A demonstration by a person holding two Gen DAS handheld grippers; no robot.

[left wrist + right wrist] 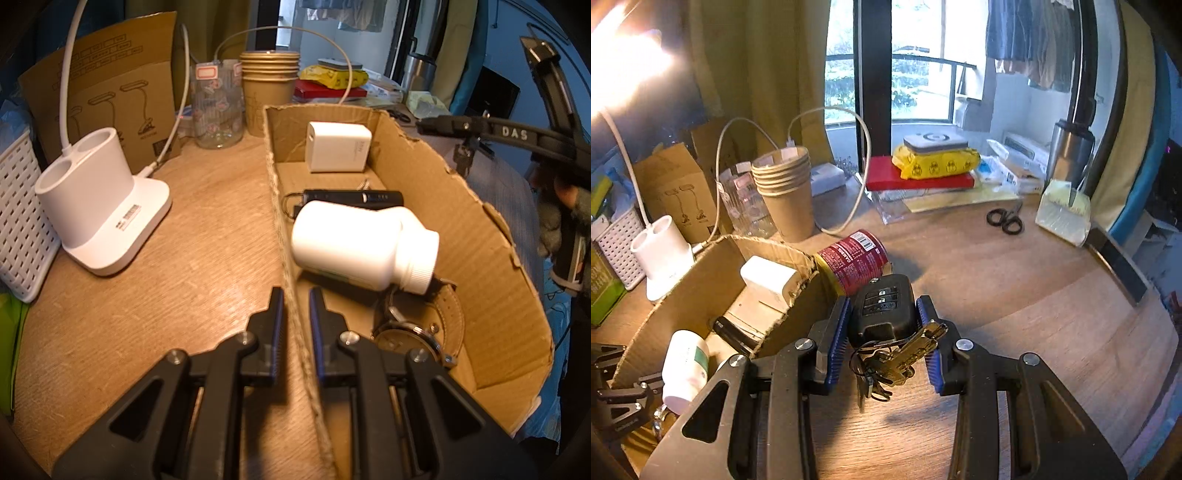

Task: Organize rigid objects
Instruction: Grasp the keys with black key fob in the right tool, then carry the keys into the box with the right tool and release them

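1. The left gripper (296, 295) is clenched on the near-left wall of the box (480, 236); one pad sits outside the wall, one inside.
2. The right gripper (882, 306) grasps one black car key (884, 308) by its sides, above the table (1015, 295); a bunch of brass keys (905, 354) hangs from the fob between the fingers.
3. In the box, nearest the left gripper, lies one watch (413, 332) with a tan strap, partly under one white bottle (362, 247) lying on its side.
4. Behind the bottle lies one slim black device (351, 197) with a ring at its end, and at the far wall stands one white charger (338, 147).
5. Just outside the box's far right corner, one red can (855, 264) lies on its side, touching the cardboard.
6. The table right of the box is bare wood up to its right edge; the strip left of the box is bare up to one white holder (99, 206) and one white basket (18, 218).
7. Farther back stand one stack of paper cups (786, 184) and one glass jar (218, 107), with one pair of scissors (1006, 218) on the right.
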